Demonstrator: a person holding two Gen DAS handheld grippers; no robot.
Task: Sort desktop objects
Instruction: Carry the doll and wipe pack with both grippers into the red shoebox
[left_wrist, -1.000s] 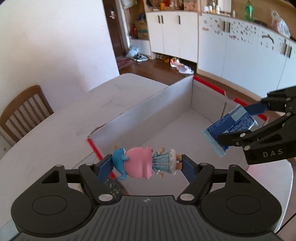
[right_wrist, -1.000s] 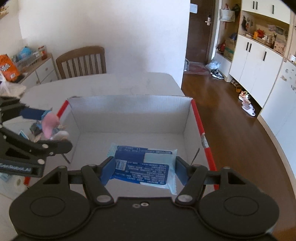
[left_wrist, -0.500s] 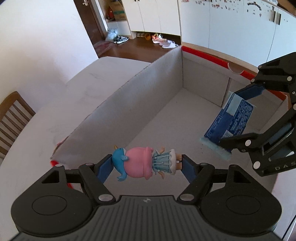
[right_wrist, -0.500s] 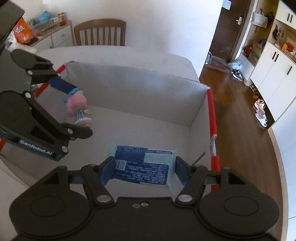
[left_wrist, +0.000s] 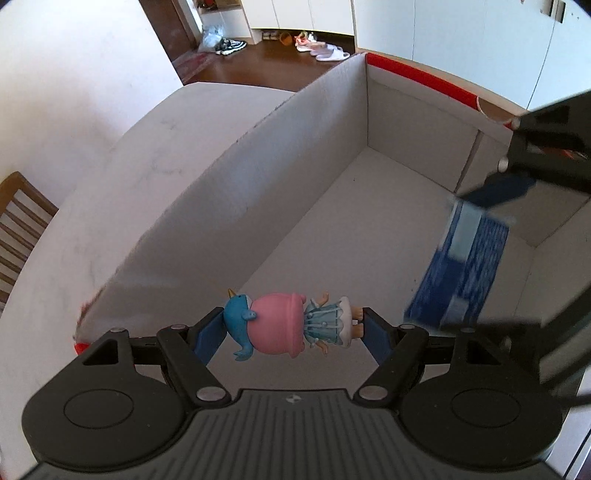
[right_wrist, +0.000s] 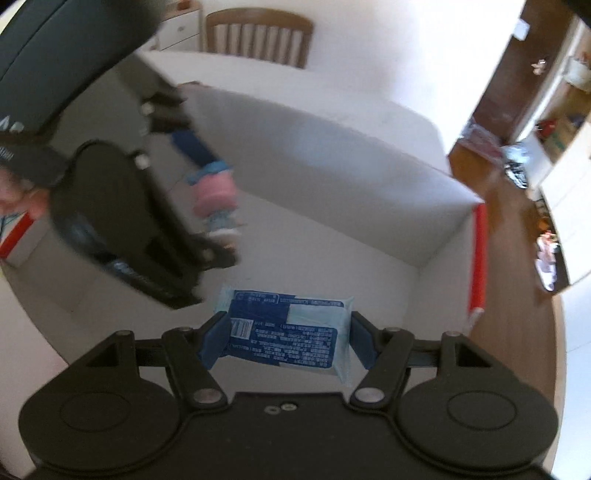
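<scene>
We hold both loads above the cardboard box, whose floor lies directly below each gripper. The right gripper is clamped across the long axis of the blue wet-wipe pack. The left gripper grips the toy figurine head to feet, lying horizontally.

wipes pack blurred; chair cut off.
</scene>
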